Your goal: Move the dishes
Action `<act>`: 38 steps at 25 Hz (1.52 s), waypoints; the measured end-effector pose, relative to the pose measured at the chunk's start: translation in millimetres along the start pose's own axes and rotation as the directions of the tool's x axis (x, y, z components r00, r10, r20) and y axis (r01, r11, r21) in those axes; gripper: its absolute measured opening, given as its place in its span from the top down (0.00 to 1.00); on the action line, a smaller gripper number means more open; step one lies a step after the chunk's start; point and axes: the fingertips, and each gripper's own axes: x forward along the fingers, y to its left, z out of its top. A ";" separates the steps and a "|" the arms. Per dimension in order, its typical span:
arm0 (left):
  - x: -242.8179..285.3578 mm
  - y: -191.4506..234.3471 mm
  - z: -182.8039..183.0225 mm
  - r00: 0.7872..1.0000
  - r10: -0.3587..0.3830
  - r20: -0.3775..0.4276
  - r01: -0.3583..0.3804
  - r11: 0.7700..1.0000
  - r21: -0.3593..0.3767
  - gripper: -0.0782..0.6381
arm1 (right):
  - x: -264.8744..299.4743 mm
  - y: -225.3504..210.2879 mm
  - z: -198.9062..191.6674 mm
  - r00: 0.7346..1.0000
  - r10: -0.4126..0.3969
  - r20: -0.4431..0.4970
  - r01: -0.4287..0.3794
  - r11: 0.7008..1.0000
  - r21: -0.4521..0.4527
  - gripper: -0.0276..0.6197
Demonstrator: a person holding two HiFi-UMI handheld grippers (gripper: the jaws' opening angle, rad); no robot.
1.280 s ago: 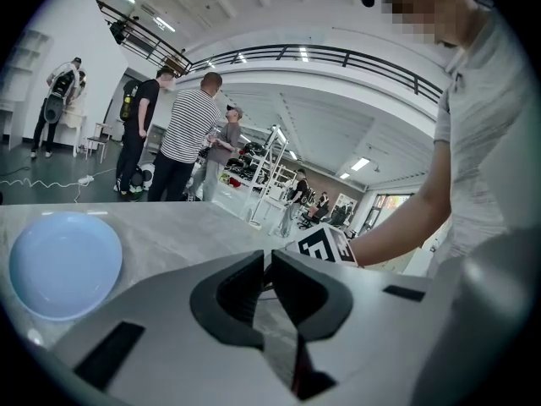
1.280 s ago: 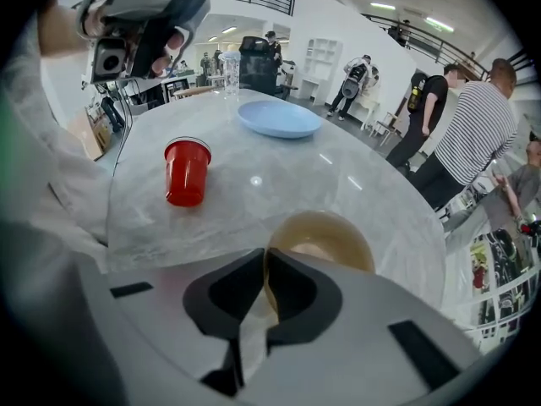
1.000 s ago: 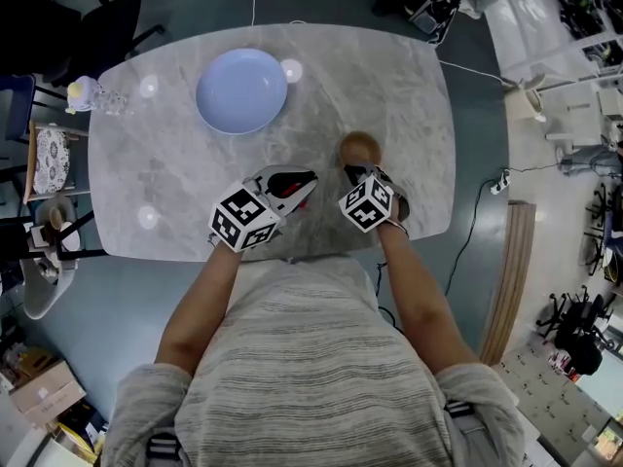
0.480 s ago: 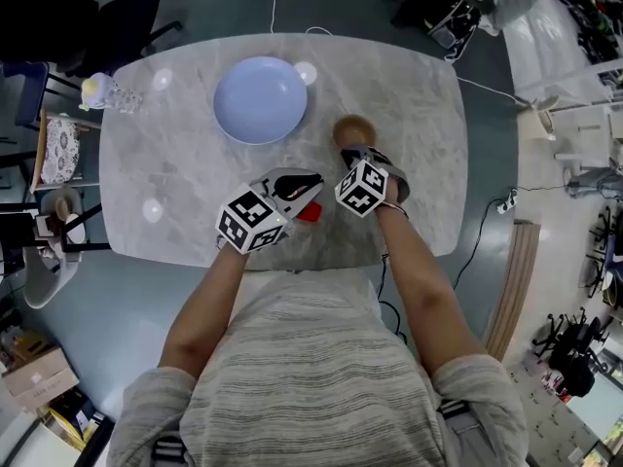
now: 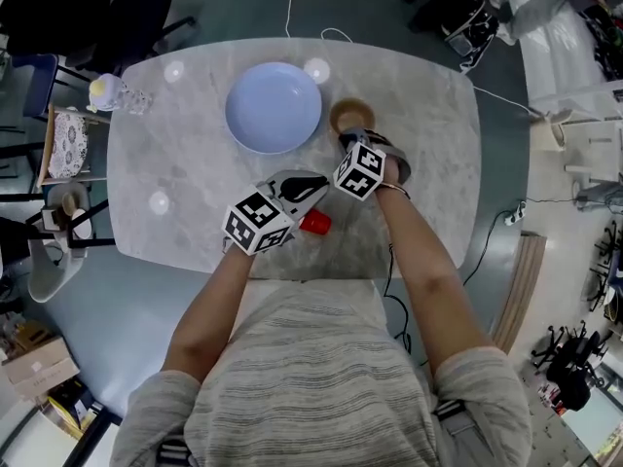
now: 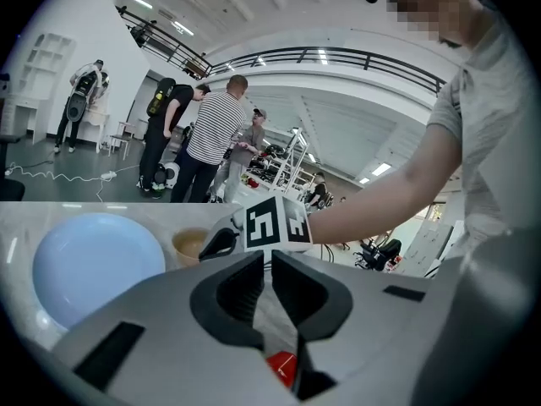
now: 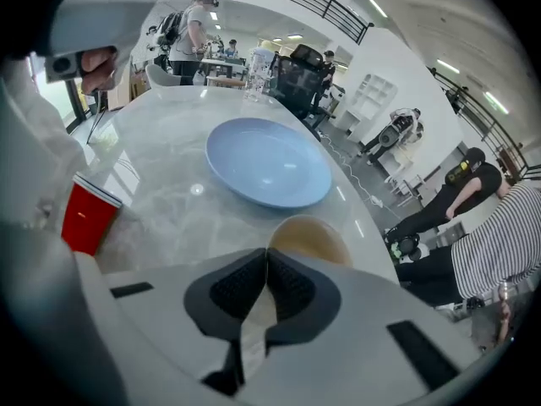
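A brown bowl (image 5: 350,115) sits on the marble table (image 5: 195,163), just right of a pale blue plate (image 5: 274,106). My right gripper (image 5: 349,139) points steeply down at the bowl's near rim and is shut on it; in the right gripper view the bowl (image 7: 306,236) lies straight beyond the closed tips (image 7: 267,253), with the plate (image 7: 269,161) further off. My left gripper (image 5: 315,185) hovers nearer me, shut with nothing in it (image 6: 264,258). A red cup (image 5: 314,224) stands below it near the front edge.
A clear glass jar with a yellowish top (image 5: 115,92) stands at the table's far left corner. Chairs (image 5: 58,144) crowd the left side. Several people (image 6: 211,142) stand beyond the table. The front edge lies close to the red cup (image 7: 84,218).
The right gripper has carried the brown bowl away from me and leftward, up beside the blue plate. The left gripper has shifted a little, uncovering the red cup.
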 end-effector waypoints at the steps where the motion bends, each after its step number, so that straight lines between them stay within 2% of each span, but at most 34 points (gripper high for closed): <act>1: 0.4 1.4 -0.5 1.000 0.000 -0.002 0.000 1.000 -0.002 0.86 | 2.7 -2.4 2.2 1.000 0.002 0.002 -0.002 1.000 -0.003 0.92; 18: 2.2 9.0 -5.6 1.000 -0.002 -0.020 0.001 1.000 -0.021 0.86 | 13.8 -8.7 7.1 1.000 0.009 0.023 -0.009 1.000 -0.007 0.92; 21: 2.0 8.0 -5.3 1.000 0.000 -0.021 0.000 1.000 -0.020 0.86 | 10.3 -8.6 7.9 0.999 0.011 0.032 -0.011 1.000 0.011 0.90; 23: 2.0 8.3 -6.1 1.000 0.000 -0.020 -0.001 1.000 -0.020 0.86 | 9.6 -7.5 7.9 0.999 0.015 0.035 -0.016 1.000 0.022 0.80; 24: 2.1 8.3 -6.6 1.000 0.000 -0.020 -0.001 1.000 -0.019 0.86 | 9.1 -7.1 7.8 0.999 0.015 0.037 -0.016 0.999 0.028 0.78; 31: 0.8 6.5 -7.6 1.000 0.002 -0.019 -0.002 1.000 -0.015 0.86 | -5.3 -7.0 9.3 0.998 -0.012 0.069 0.006 0.996 0.088 0.78; 38: -2.9 4.3 -5.2 1.000 0.003 -0.003 -0.003 1.000 -0.012 0.86 | -33.0 2.2 21.2 0.988 -0.043 0.147 0.015 0.983 0.183 0.78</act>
